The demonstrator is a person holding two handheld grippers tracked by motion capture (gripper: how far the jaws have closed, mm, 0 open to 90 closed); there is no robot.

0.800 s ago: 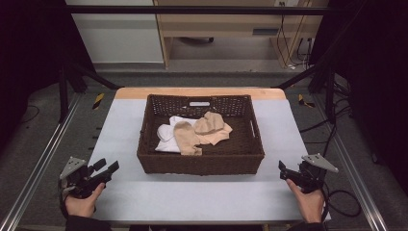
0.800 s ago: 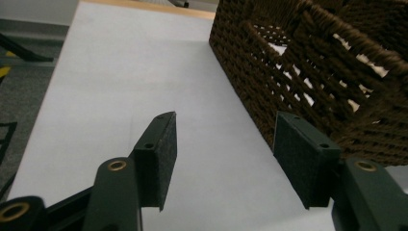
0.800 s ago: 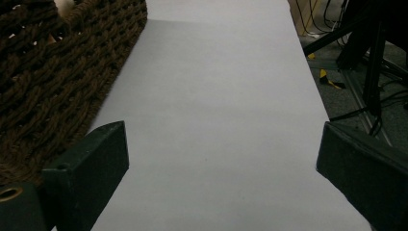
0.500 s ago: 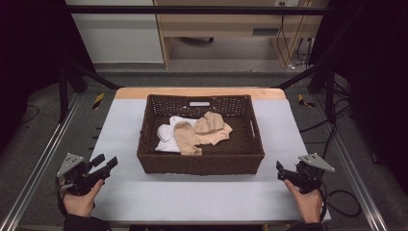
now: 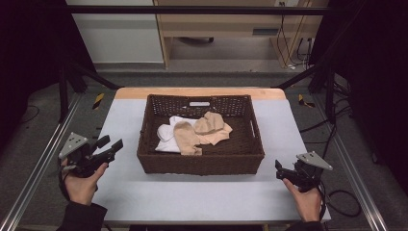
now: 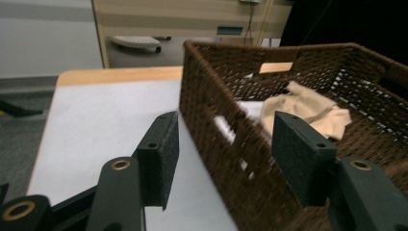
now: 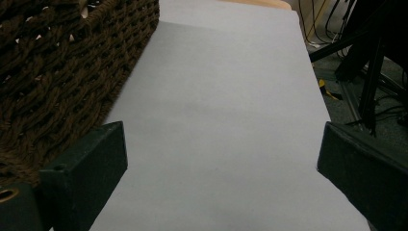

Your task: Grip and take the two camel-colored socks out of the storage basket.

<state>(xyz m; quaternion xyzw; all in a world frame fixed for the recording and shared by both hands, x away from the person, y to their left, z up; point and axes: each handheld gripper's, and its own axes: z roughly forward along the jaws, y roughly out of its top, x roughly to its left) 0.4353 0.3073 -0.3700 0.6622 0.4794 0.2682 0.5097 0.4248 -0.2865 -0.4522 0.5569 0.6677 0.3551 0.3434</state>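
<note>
A dark brown wicker basket [image 5: 199, 162] stands mid-table. Inside it lie two beige socks [image 5: 186, 138] [image 5: 212, 126] over white socks [image 5: 166, 134]. My left gripper [image 5: 110, 143] is open, held just left of the basket's front left corner and pointing at it. In the left gripper view the basket's near wall [image 6: 216, 96] sits between the open jaws, with a beige sock [image 6: 308, 108] and a white sock [image 6: 248, 108] beyond. My right gripper [image 5: 279, 168] is open and empty, low over the table near the basket's front right corner; the basket wall [image 7: 62, 72] is to its left.
The grey table top [image 5: 202, 197] has bare strips on both sides and in front of the basket. Metal frame rails [image 5: 38, 168] run along both table sides. Cables [image 5: 344, 199] trail on the floor at right. A wooden desk [image 5: 226, 24] stands behind.
My left gripper has lifted and moved forward toward the basket's front left corner. The right gripper has barely shifted. The socks lie as before.
</note>
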